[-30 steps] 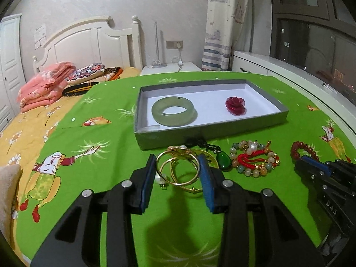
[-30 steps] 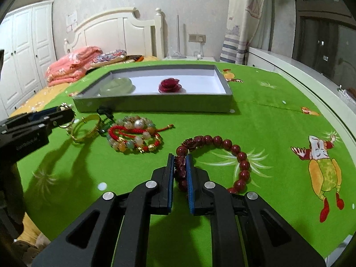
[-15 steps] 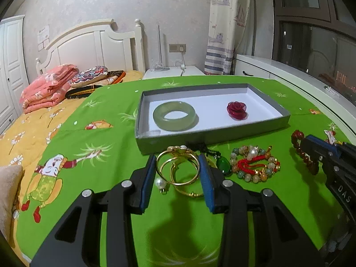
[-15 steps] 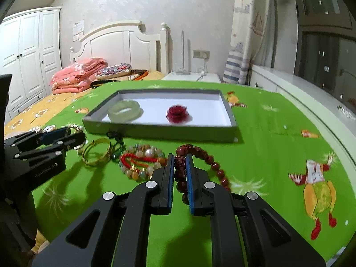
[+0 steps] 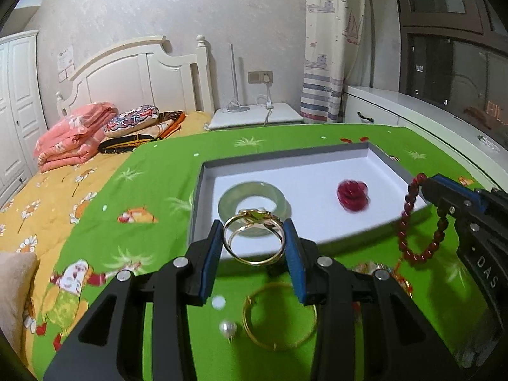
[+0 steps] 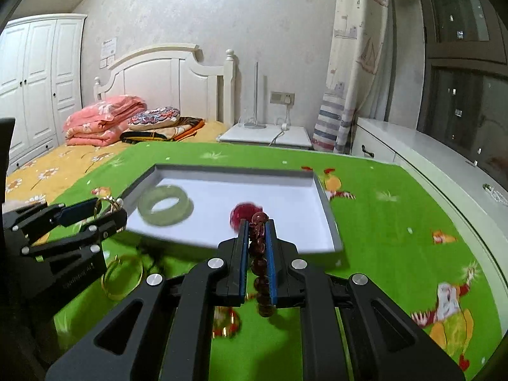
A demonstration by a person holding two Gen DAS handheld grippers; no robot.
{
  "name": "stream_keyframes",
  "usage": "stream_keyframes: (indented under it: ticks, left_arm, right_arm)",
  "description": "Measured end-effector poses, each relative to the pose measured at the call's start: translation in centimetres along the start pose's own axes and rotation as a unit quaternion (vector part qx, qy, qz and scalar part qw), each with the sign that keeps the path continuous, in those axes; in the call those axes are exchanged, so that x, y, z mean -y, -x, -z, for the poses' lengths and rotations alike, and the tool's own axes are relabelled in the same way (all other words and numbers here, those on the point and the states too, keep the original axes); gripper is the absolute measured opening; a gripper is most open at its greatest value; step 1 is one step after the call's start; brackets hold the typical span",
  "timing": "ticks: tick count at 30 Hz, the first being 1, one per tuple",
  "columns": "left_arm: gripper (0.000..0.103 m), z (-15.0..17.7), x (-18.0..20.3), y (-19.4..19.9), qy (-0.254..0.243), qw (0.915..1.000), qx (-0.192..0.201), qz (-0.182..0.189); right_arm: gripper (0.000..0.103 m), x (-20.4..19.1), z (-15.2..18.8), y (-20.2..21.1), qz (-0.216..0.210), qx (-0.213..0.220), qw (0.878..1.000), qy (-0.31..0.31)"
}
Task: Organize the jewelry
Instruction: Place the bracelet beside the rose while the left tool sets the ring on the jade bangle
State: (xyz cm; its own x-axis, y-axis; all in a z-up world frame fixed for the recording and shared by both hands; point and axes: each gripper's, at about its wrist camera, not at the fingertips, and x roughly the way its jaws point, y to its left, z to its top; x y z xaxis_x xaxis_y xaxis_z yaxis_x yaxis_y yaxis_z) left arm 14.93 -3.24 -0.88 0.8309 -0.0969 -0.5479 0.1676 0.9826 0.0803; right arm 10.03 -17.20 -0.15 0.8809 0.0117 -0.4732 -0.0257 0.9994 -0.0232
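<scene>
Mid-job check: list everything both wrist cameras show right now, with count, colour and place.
tray: one, grey with white floor, on the green cloth
jade bangle: one, pale green, in the tray, left part
rose ornament: one, dark red, in the tray, right part
gold bangle on cloth: one, gold, below the left gripper
pearl: one, white, on the cloth beside that bangle
green cloth: one, cartoon print, over the bed
folded quilt: one, pink, by the headboard
left gripper: shut on gold bangles
right gripper: shut on red bead bracelet
</scene>
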Motion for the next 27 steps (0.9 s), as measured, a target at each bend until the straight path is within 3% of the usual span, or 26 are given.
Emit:
stream_keyframes:
  ticks: [16, 22, 27]
  left_arm:
    - [0.037, -8.7, -0.1, -6.1, 0.017, 0.9996, -0.016, -0.018]
    - [0.038, -9.8, 0.5, -7.6, 0.015, 0.9992, -0.027, -0.025]
    - [0.038, -8.8, 0.8, -9.7, 0.018, 0.998, -0.055, -0.027]
  right_arm:
    - [0.012, -1.4, -7.9, -5.7, 0.037, 0.017, 0.999, 0.032]
    - [0.012, -1.4, -9.3, -7.0, 0.044, 0.01, 0.998, 0.037]
    - [0.012, -0.4, -8.2, -9.8, 0.037, -0.039, 0.998, 0.019]
